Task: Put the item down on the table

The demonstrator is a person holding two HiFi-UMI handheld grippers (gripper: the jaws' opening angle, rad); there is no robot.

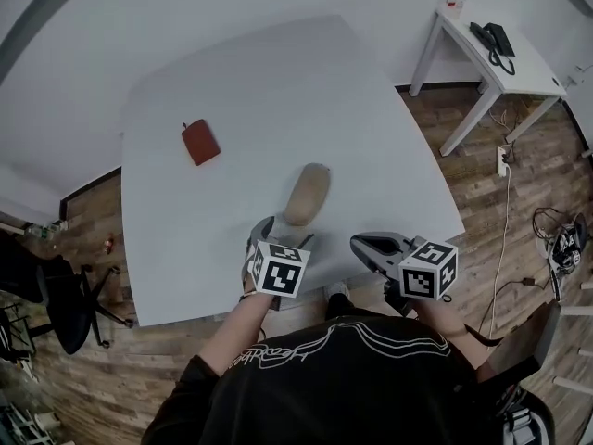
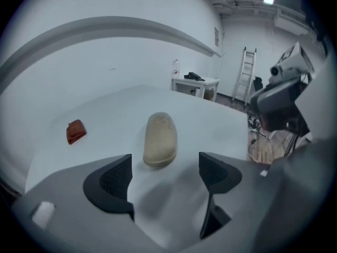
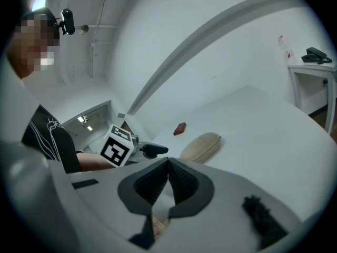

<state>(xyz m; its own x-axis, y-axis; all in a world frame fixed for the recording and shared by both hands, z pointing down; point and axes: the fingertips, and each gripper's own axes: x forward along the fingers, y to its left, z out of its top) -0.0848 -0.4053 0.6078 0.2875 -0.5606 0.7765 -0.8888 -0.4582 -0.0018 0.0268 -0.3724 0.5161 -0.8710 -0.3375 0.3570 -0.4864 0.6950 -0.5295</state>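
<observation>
A beige oblong item (image 1: 309, 193) lies flat on the white worktop (image 1: 278, 82), just ahead of the left tongs (image 2: 166, 167). Their jaws stand wide apart with only bare worktop between them. The right tongs (image 3: 167, 168), held near the worktop's front edge, are closed pad to pad on nothing. A small red object (image 1: 200, 142) rests well apart from the item. A white side table (image 1: 500, 72) stands beyond the worktop's far corner.
</observation>
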